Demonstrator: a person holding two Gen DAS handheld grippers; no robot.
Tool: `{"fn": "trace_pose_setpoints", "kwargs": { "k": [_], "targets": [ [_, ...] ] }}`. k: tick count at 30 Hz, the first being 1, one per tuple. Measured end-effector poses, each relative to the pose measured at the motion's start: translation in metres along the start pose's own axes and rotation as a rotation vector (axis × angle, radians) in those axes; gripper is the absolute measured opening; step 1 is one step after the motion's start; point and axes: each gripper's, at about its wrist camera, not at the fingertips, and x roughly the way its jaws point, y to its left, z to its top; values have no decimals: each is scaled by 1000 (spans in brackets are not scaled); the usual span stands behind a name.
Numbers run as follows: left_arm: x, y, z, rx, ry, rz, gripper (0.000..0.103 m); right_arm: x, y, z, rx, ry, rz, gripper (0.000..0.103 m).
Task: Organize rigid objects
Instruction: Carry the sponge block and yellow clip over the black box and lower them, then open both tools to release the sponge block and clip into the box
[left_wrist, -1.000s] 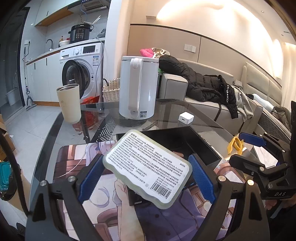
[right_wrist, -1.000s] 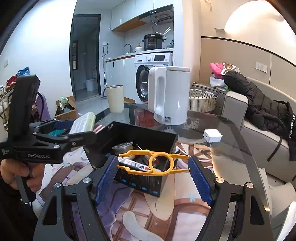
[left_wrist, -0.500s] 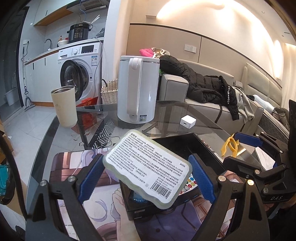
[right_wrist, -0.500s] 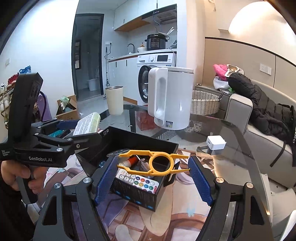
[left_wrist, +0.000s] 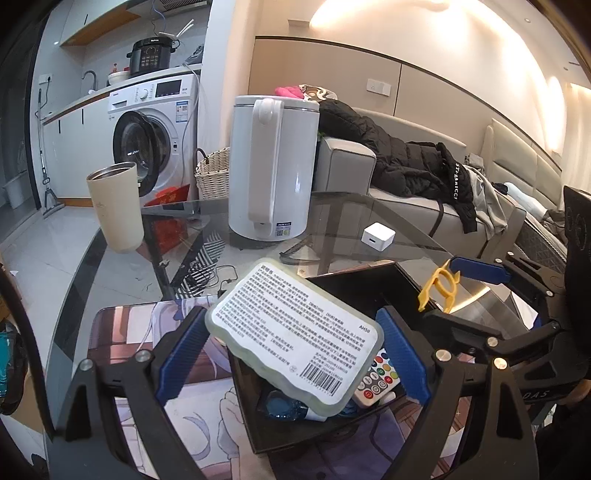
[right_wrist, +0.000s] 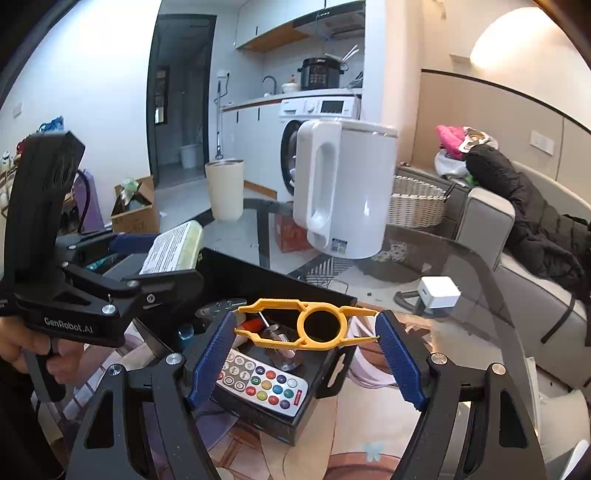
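My left gripper (left_wrist: 291, 350) is shut on a pale green flat case with a white printed label (left_wrist: 295, 332) and holds it above the open black box (left_wrist: 354, 288). My right gripper (right_wrist: 306, 349) is shut on a yellow plastic ring-shaped tool (right_wrist: 306, 325), held over the same black box (right_wrist: 266, 273). Inside the box lie a white remote with coloured buttons (right_wrist: 262, 382), a small clear bottle (right_wrist: 280, 339) and other small items. In the left wrist view the yellow tool (left_wrist: 439, 286) shows at the right. In the right wrist view the green case (right_wrist: 173, 245) shows at the left.
A white kettle (left_wrist: 273, 170) and a cream tumbler (left_wrist: 116, 206) stand at the far side of the glass table (left_wrist: 340, 221). A white charger cube (left_wrist: 378, 236) lies to the right. The box rests on a printed mat (left_wrist: 122, 332). A sofa with a black jacket (left_wrist: 406, 166) stands behind.
Both grippers moved forward over the black box, each still holding its object. The box's inside and the remote have come into view beneath them.
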Motion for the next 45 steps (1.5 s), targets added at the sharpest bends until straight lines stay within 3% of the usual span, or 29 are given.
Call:
{"fn": "trace_pose_setpoints", "kwargs": {
  "k": [23,32,41,45],
  "targets": [
    [19,4,6,-11,25,-46,91,39,17,1,-83,72,87,79],
    [24,1,6,-7,39,-56,91,44,20,0,-84,80,76,80],
    [25,-9,4,15,68,-42,92,29,15,-4,-83,57,38,97],
    [18,-10,1,5,73,-44,103,22,12,-7,-70,51,23,101]
  ]
}}
